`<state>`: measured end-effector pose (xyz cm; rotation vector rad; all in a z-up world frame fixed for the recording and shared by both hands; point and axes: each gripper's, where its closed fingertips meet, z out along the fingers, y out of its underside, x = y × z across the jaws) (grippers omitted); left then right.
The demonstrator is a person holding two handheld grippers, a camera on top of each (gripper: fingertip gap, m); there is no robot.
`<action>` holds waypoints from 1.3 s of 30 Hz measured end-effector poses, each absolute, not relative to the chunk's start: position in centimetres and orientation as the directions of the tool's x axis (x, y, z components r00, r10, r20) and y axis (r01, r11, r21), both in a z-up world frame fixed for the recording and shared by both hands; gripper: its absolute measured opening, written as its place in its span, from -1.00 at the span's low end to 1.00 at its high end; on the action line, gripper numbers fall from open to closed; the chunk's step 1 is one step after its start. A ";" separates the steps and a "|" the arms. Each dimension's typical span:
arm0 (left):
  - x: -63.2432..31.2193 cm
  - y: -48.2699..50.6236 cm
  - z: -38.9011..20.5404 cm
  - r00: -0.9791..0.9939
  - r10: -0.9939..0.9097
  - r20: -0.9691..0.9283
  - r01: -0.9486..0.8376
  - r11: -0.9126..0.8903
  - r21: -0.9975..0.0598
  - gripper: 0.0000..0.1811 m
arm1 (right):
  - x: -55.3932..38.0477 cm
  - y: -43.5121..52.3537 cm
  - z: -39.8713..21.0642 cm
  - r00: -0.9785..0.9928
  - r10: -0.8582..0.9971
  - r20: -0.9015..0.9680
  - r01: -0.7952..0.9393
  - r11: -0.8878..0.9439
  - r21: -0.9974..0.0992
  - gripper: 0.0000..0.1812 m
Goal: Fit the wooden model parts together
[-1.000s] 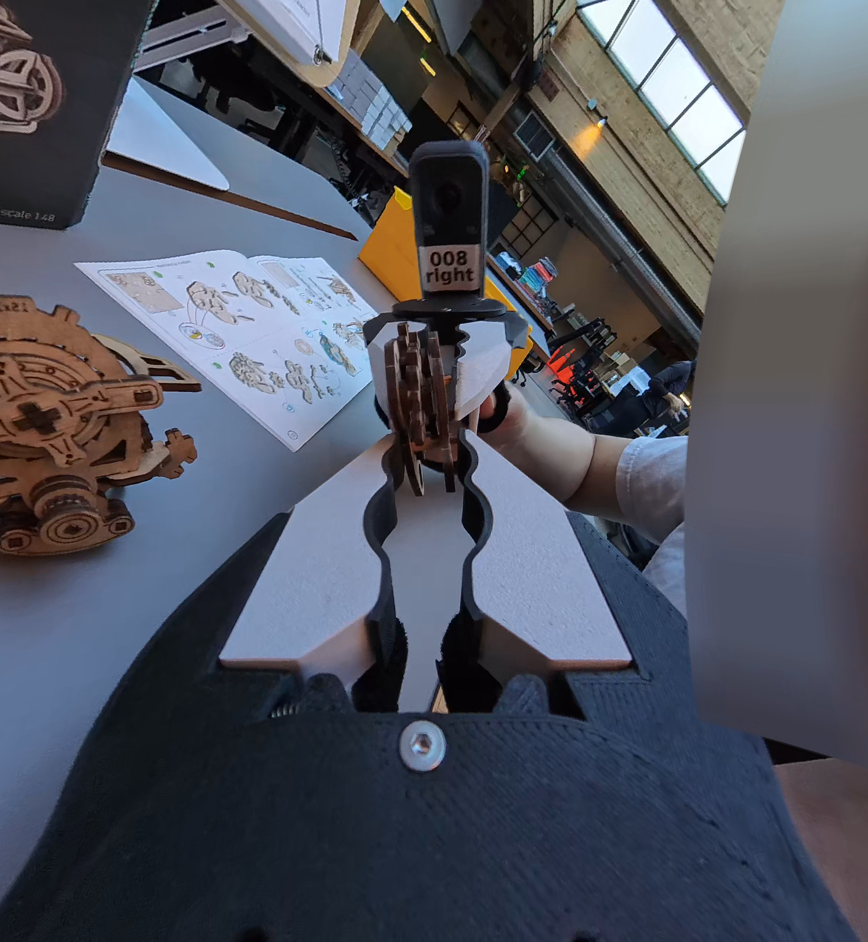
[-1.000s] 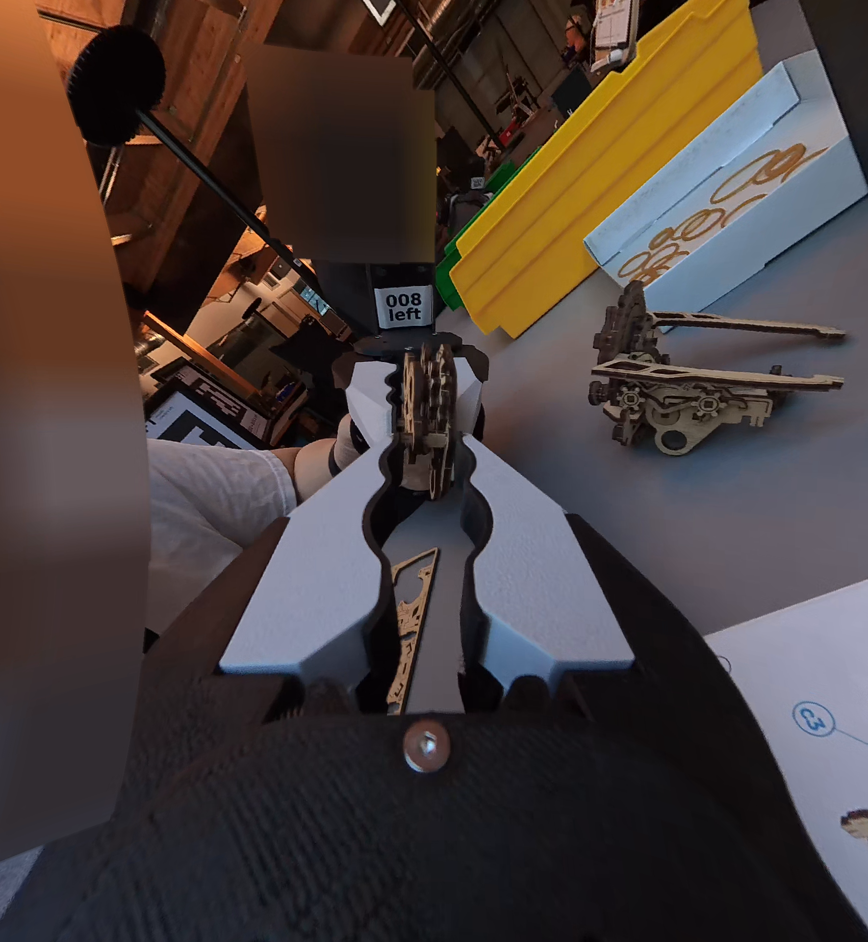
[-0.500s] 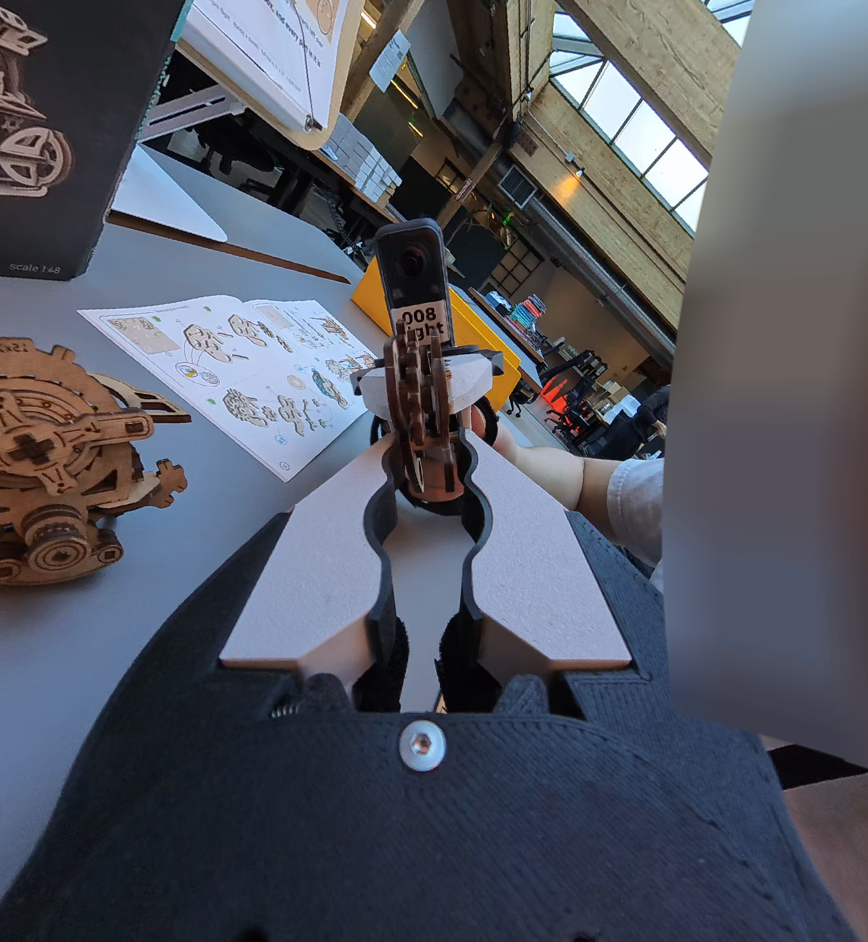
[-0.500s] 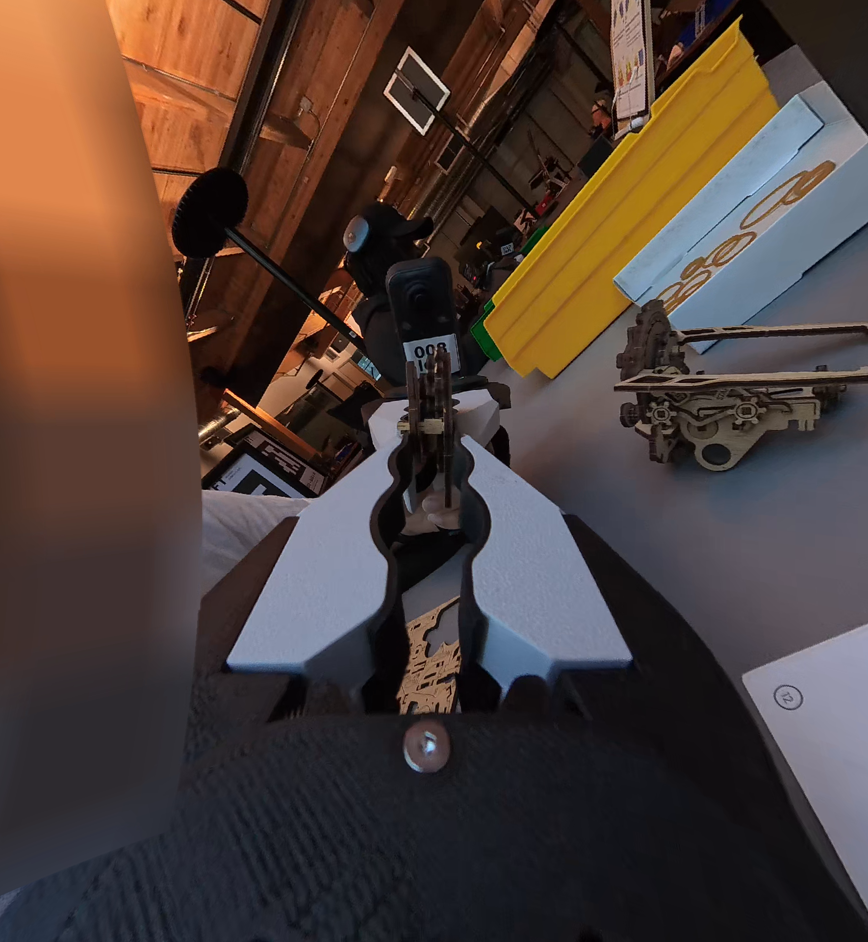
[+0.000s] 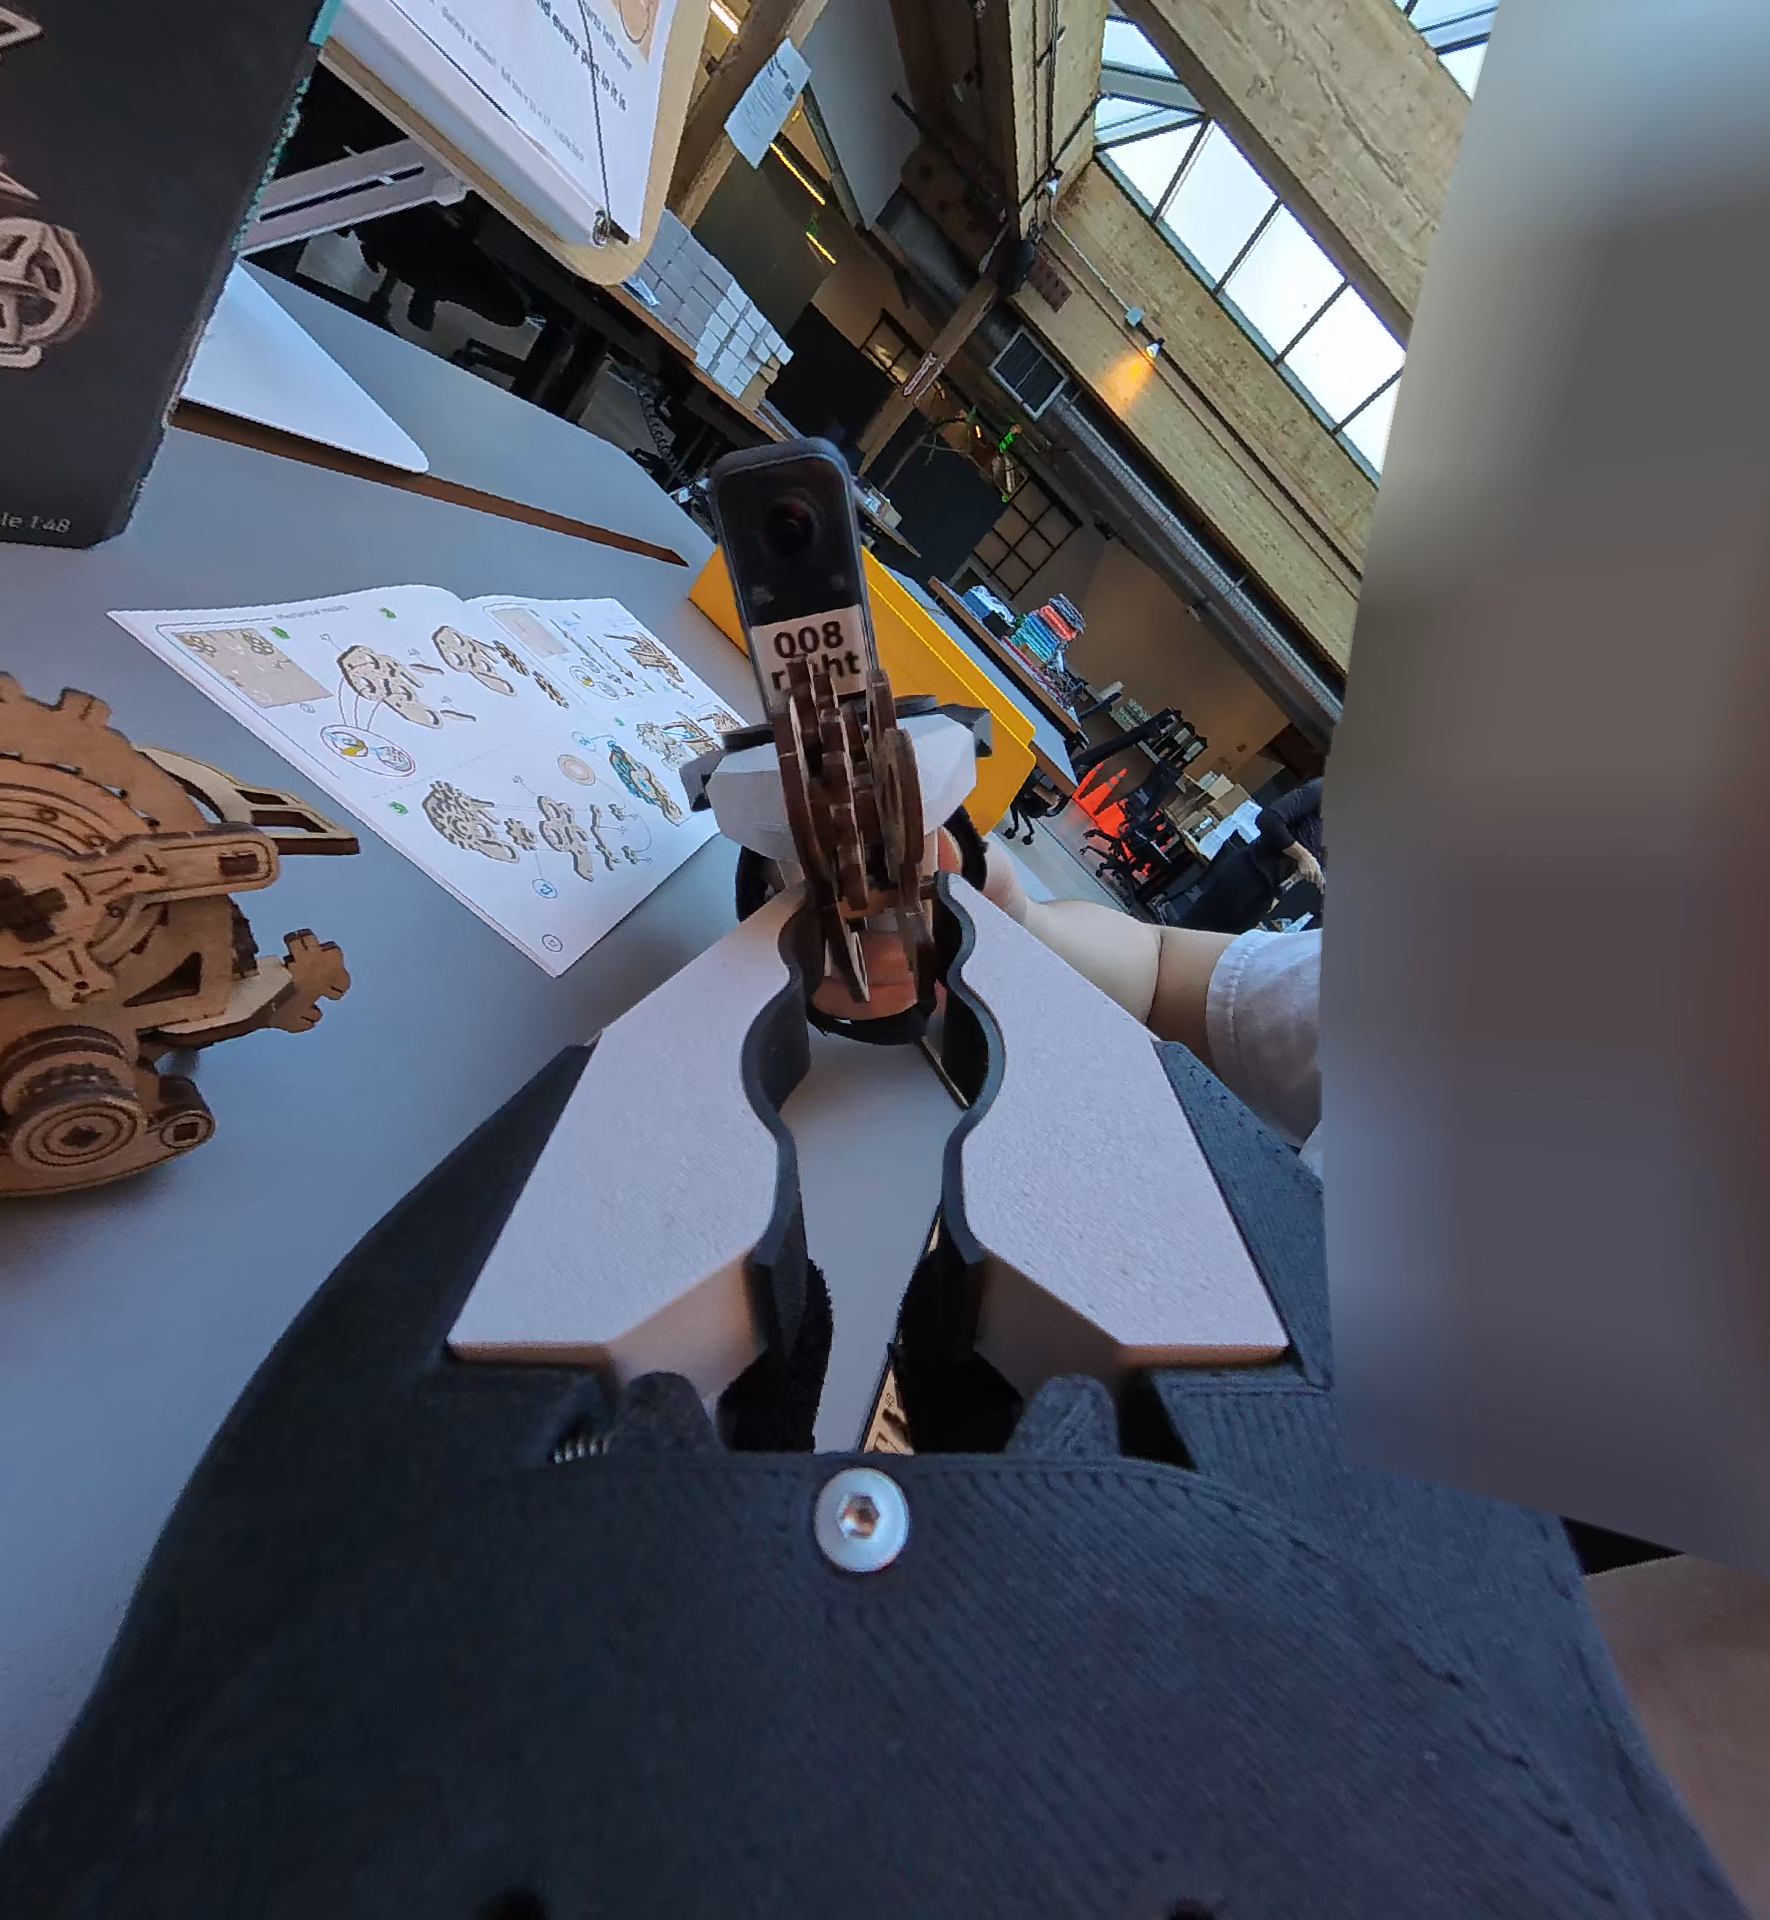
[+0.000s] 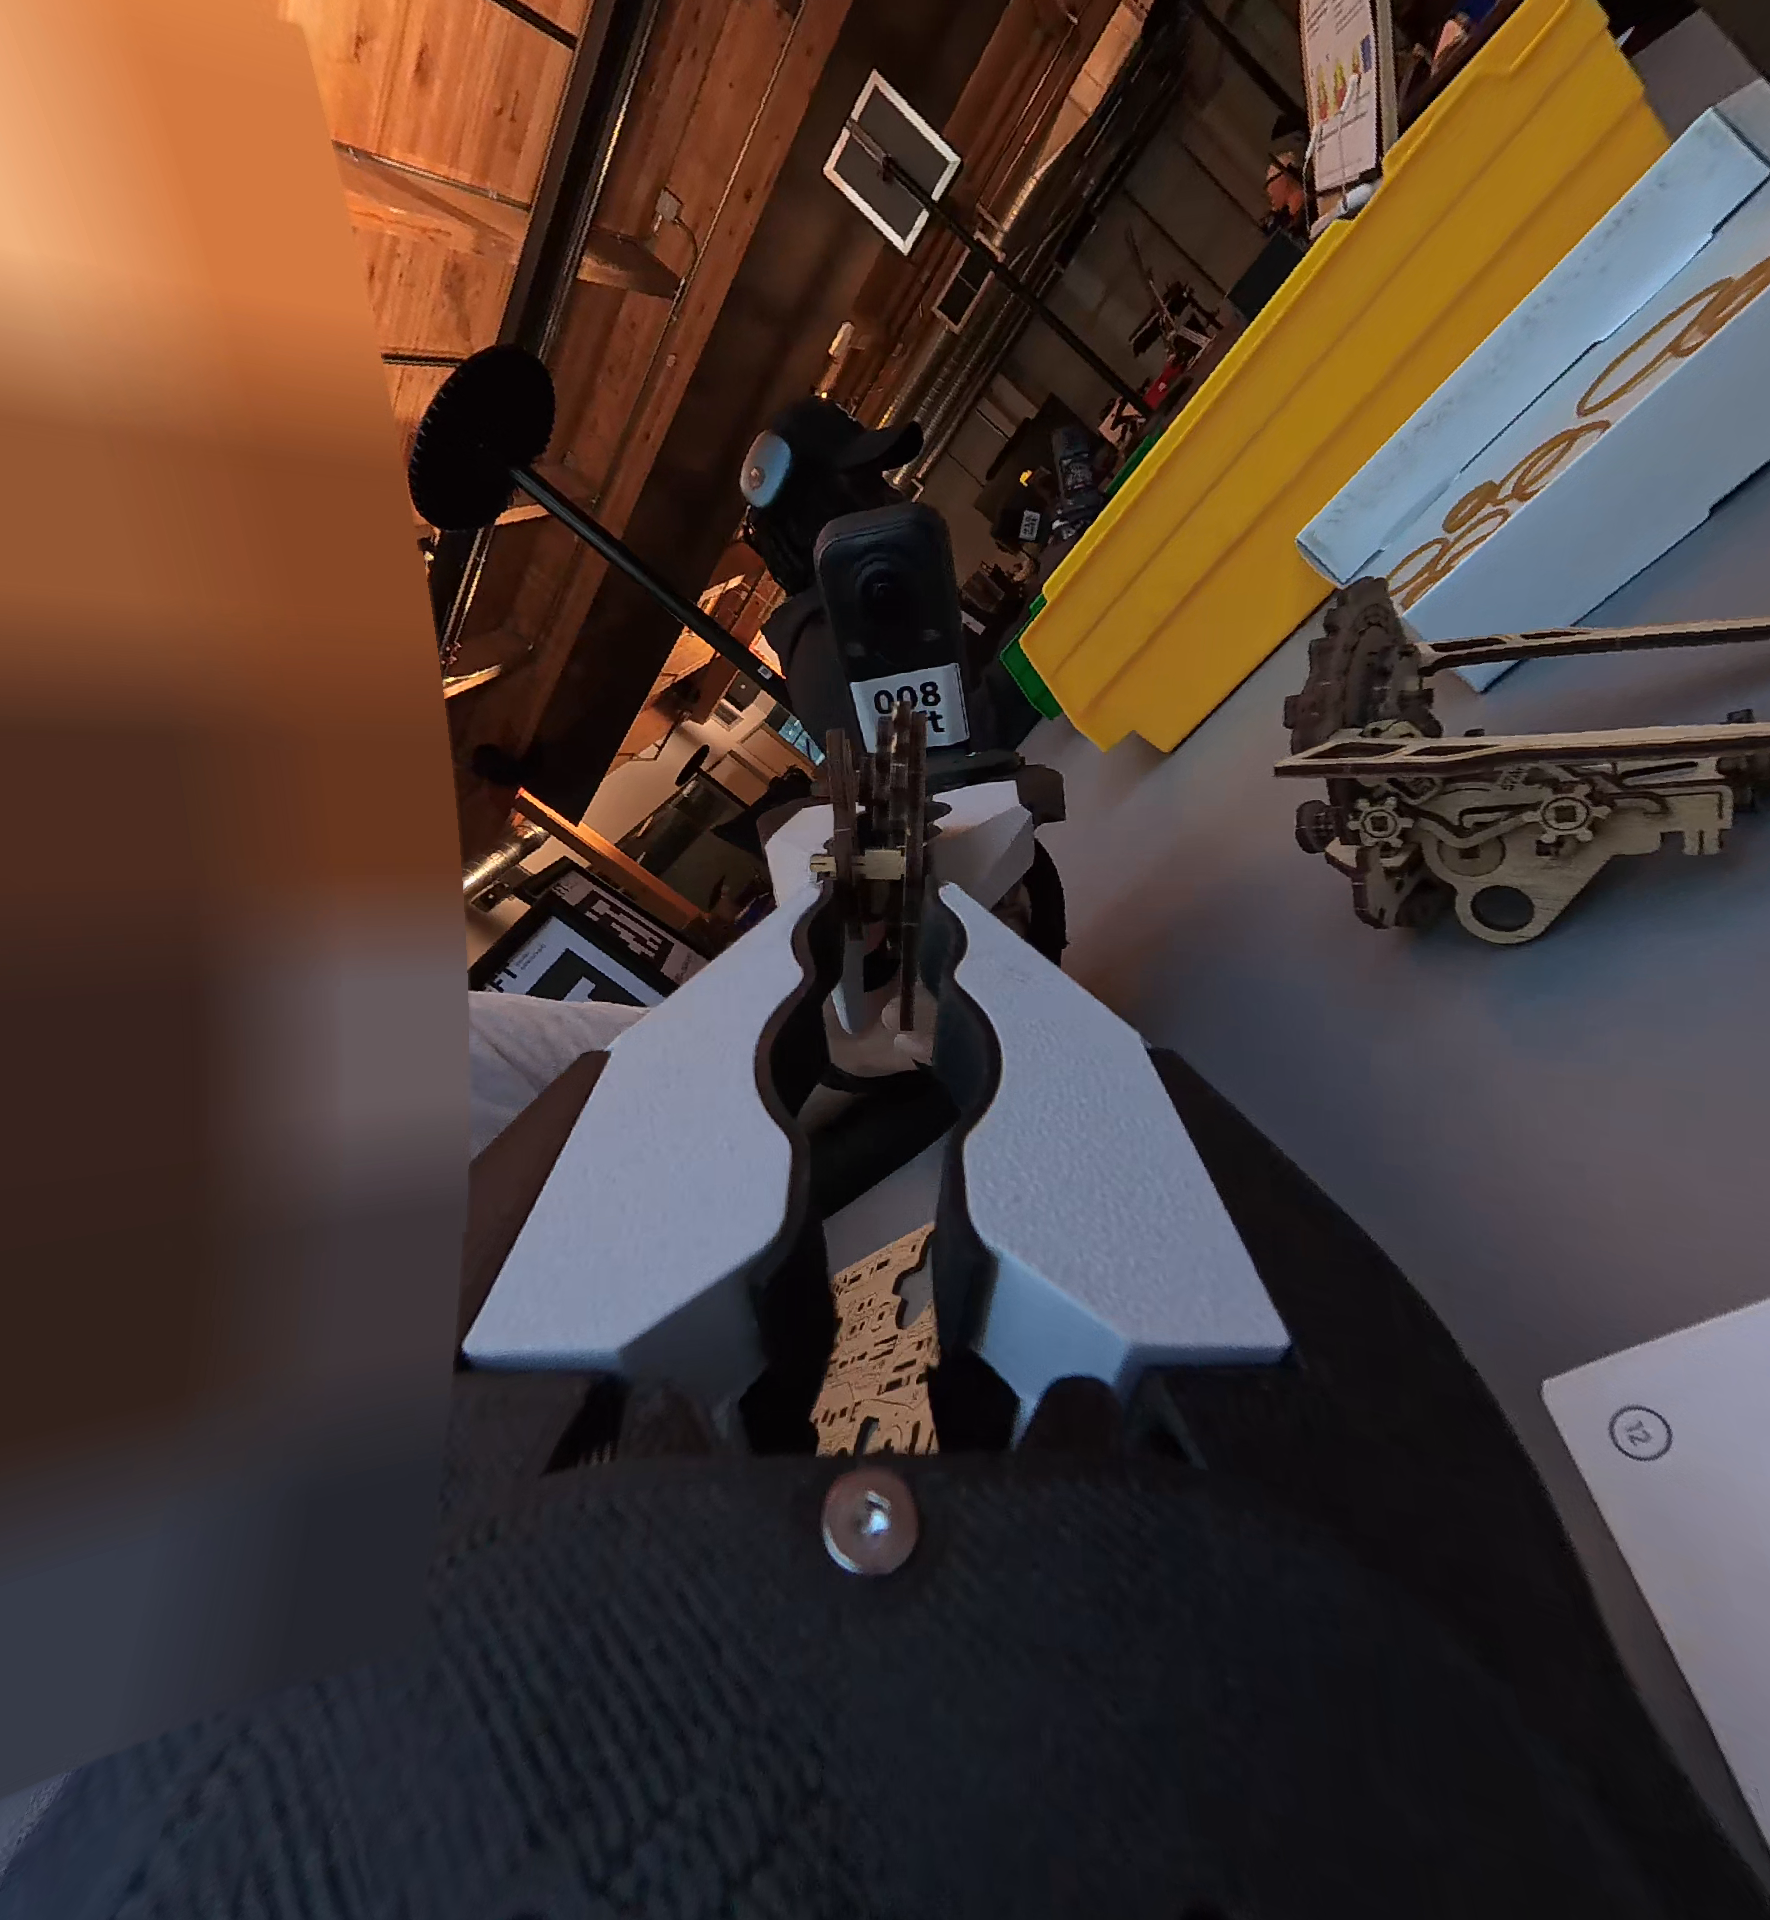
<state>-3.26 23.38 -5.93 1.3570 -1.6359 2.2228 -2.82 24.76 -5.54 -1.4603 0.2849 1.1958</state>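
Observation:
A small wooden gear cluster (image 5: 850, 805), several dark toothed discs on a short axle, hangs in the air above the grey table (image 5: 237, 1195). My left gripper (image 5: 868, 906) is shut on its near edge. My right gripper (image 5: 845, 774) faces it tip to tip and grips the far side. In the right wrist view the same cluster (image 6: 876, 821) stands upright between my right gripper's (image 6: 876, 899) white fingers (image 6: 1068, 1122), with the left gripper (image 6: 912, 821) behind it. A pale axle peg sticks out on the cluster's left side. A hand shows behind each opposite gripper.
A built wooden model (image 5: 50, 935) sits at the left. An open instruction booklet (image 5: 465, 748) and a black box (image 5: 39, 260) lie beyond. Another wooden model with long arms (image 6: 1483, 831), yellow bins (image 6: 1328, 436), a white box (image 6: 1587, 436) and a cut wooden sheet (image 6: 881, 1340) are on the right. Both grippers' tips are close together, under 4 cm apart.
Both grippers have drawn closer tip to tip and tilted upward. The gear cluster now sits deeper between both pairs of fingertips. The models on the table have not moved.

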 end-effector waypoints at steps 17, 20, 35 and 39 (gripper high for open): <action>-3.8 22.3 -7.6 -0.638 -0.522 0.566 -0.515 -0.258 -0.817 -0.81 | -1.9 24.4 -6.1 0.658 0.416 -0.628 -0.575 -0.262 -0.775 -0.65; -4.0 21.7 -8.5 -0.661 -0.567 0.491 -0.501 -0.152 -0.852 -0.80 | -2.4 24.0 -5.8 0.621 0.473 -0.625 -0.573 -0.270 -0.774 -0.76; -4.8 21.1 -10.7 -0.701 -0.565 0.435 -0.528 0.001 -0.849 -0.77 | -3.3 23.2 -7.8 0.741 0.494 -0.455 -0.347 -0.298 -0.889 -0.86; -4.5 21.7 -9.7 -0.681 -0.533 0.501 -0.544 -0.090 -0.834 -0.74 | -3.3 23.3 -8.0 0.713 0.493 -0.498 -0.384 -0.319 -0.866 -0.86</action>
